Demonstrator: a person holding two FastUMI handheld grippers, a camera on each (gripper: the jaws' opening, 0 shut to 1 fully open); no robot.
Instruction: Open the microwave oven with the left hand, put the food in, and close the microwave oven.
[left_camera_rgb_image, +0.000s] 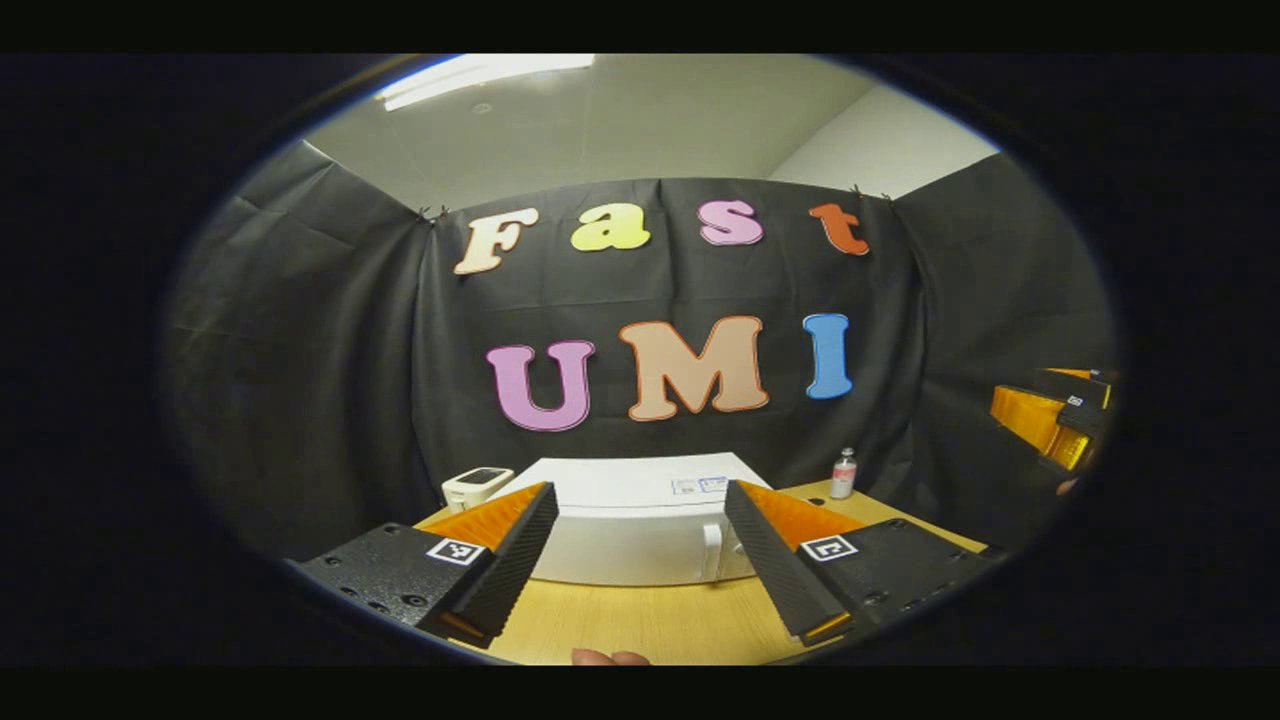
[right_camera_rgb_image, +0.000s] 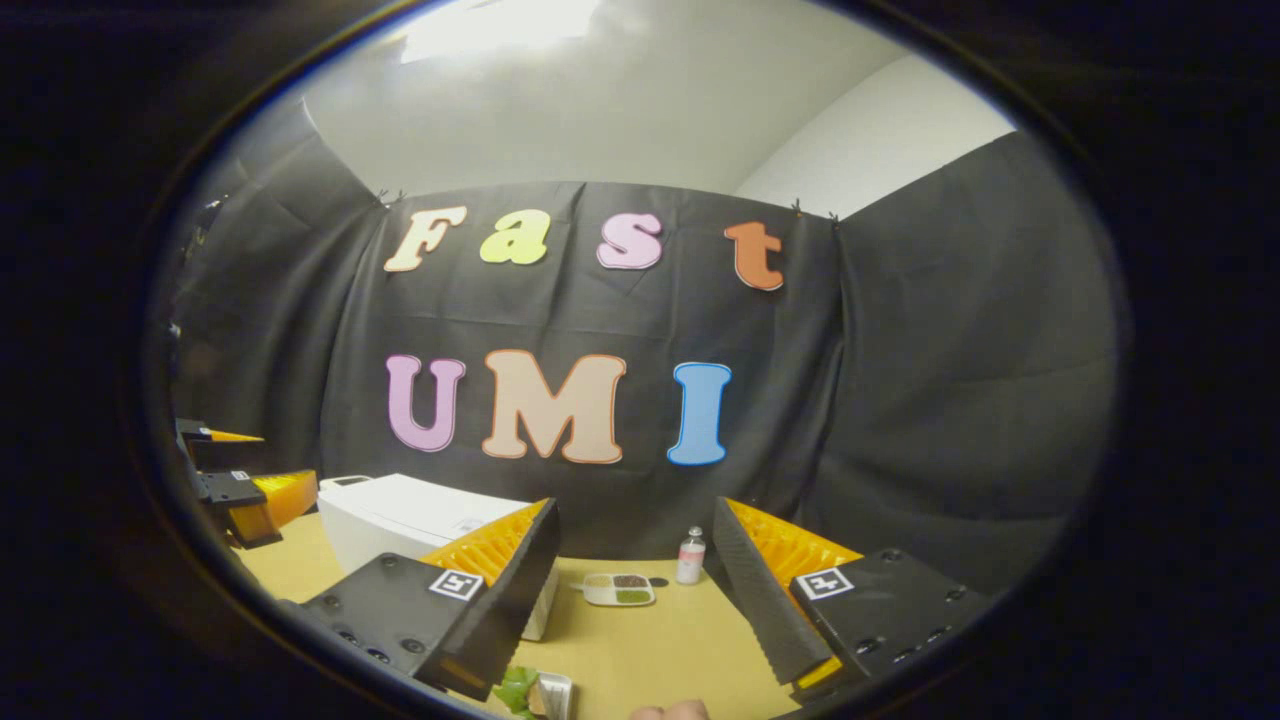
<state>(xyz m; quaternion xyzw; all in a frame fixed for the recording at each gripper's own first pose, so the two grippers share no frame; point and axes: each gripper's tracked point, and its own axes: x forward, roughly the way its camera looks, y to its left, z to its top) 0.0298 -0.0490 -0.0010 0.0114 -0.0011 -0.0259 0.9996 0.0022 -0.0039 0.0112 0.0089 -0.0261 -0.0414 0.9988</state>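
Left gripper (left_camera_rgb_image: 640, 570) hangs before the shut microwave (left_camera_rgb_image: 640, 530), jaws spread; right gripper (right_camera_rgb_image: 630, 610) spread above the table (right_camera_rgb_image: 640, 650), food (right_camera_rgb_image: 535, 690) below.

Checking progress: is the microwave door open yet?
No: in the left gripper view the microwave door sits flush, its handle untouched.

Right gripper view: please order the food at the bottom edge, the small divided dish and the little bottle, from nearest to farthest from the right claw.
1. Food, bottom edge, between the claw's fingers.
2. Divided dish, mid-table.
3. Bottle, by the cloth wall.
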